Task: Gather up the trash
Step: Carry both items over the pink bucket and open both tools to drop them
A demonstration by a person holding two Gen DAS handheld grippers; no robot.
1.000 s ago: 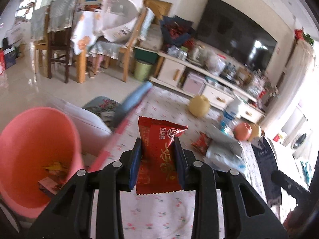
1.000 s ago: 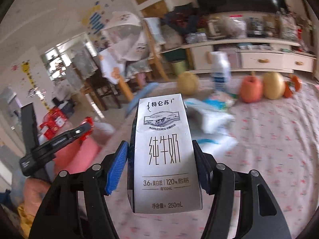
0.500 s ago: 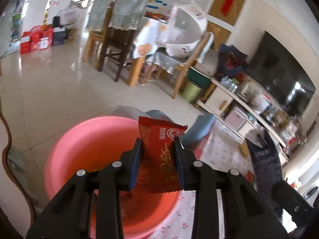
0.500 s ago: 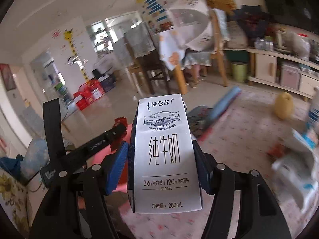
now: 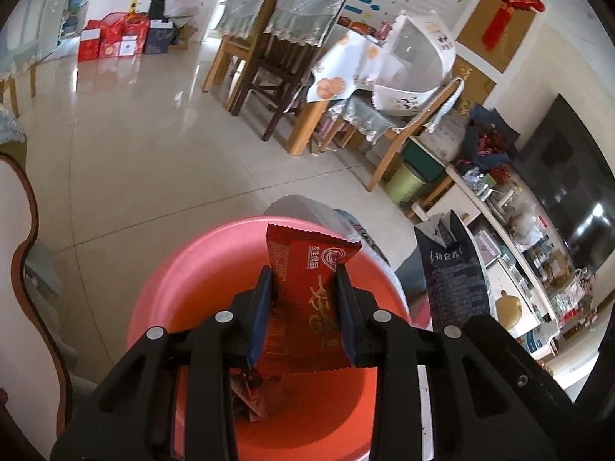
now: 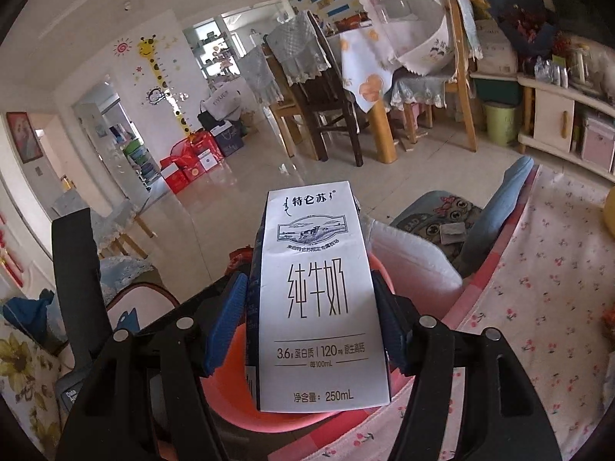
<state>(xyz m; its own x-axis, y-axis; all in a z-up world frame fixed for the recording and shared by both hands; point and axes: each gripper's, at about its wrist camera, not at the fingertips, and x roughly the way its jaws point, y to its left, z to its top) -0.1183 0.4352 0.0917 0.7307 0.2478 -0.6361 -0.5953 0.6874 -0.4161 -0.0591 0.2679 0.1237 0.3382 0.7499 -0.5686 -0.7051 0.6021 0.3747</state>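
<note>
Hovering over the pink bin (image 5: 184, 288), the left gripper (image 5: 303, 307) is clamped on a red snack wrapper (image 5: 307, 288), other wrappers (image 5: 250, 395) lying below. Beside it, the right gripper (image 6: 307, 319), jaws just loosening, has a milk carton (image 6: 319, 299) between its pads above the bin's rim, flowered tablecloth (image 6: 538, 288) to the right.

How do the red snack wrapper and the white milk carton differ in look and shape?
The red snack wrapper is a thin, flat foil pack with zigzag edges; the white milk carton is a stiff, tall box. The wrapper carries gold writing, the carton black writing and a farm picture. Both are gripped upright, the wrapper in the left tool and the carton in the right tool, above the pink bin.
</note>
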